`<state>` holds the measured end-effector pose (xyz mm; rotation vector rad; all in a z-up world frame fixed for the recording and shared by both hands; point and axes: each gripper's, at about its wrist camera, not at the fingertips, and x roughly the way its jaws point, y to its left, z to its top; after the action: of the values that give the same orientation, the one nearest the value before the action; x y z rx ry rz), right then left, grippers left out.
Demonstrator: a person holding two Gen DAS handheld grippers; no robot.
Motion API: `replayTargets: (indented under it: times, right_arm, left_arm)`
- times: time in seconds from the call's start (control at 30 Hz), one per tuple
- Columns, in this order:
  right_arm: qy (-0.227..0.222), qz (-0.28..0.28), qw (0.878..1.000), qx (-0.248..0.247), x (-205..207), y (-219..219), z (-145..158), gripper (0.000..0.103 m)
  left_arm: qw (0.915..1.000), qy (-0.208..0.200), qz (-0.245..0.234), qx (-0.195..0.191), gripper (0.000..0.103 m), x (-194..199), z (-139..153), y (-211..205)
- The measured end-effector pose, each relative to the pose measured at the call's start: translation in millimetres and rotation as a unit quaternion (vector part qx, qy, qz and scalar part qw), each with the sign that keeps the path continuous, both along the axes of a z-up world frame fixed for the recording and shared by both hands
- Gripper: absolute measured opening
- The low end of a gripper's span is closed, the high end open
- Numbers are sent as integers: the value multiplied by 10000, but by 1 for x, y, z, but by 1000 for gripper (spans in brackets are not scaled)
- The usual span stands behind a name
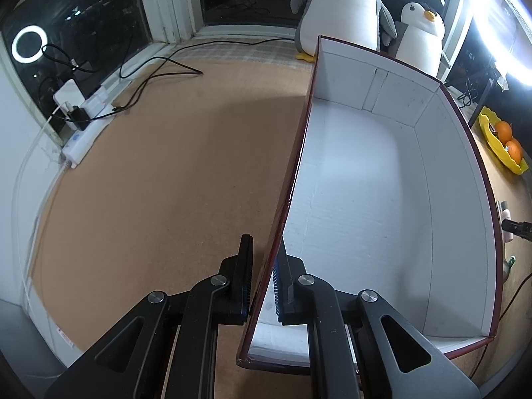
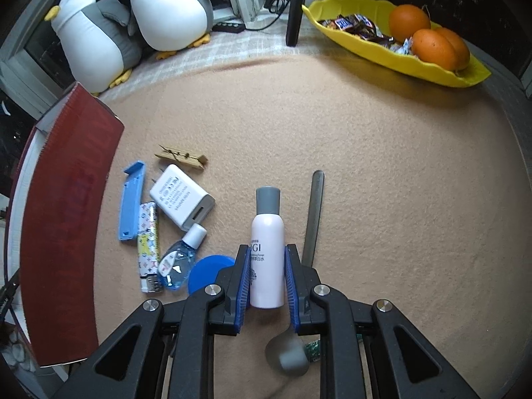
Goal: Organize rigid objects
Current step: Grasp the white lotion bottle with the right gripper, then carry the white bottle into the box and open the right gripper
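My left gripper (image 1: 264, 259) is shut on the left wall of a red box (image 1: 292, 179) with a white, empty inside, one finger outside and one inside. My right gripper (image 2: 266, 259) is shut on a pale pink spray bottle (image 2: 267, 249) with a grey cap, lying along the fingers. The red box (image 2: 69, 212) stands at the left in the right wrist view. Beside it lie a blue clip (image 2: 131, 201), a patterned lighter (image 2: 148, 246), a white charger (image 2: 181, 199), a small clear-blue bottle (image 2: 181, 259), a blue lid (image 2: 207, 272), a wooden clothespin (image 2: 181, 157) and a metal spoon (image 2: 312, 226).
A yellow dish (image 2: 445, 73) with oranges and candy sits at the back right. Two plush penguins (image 2: 166, 6) stand at the back by the window. A power strip with cables (image 1: 83, 126) lies along the left sill. The tan mat (image 2: 382, 166) covers the table.
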<state>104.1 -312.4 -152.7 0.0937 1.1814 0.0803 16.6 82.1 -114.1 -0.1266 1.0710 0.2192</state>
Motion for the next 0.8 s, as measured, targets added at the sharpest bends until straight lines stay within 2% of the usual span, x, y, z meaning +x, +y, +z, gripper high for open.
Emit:
replayTargets:
  times: [0.23,0.5,0.8]
  right_arm:
    - [-328,228,9992,47,-15,23,27,18]
    - [-742,812,9939,127,-39,77,67,18]
    - [-916,1437,9851,251,-66,139,79,18]
  left_arm:
    - [10000,-32,-7,-32,9,-1,0,1]
    - [9998,-106,-24,-151,9,-4,2,4]
    - [9995,-178,-112,-235,7,-8,4,6]
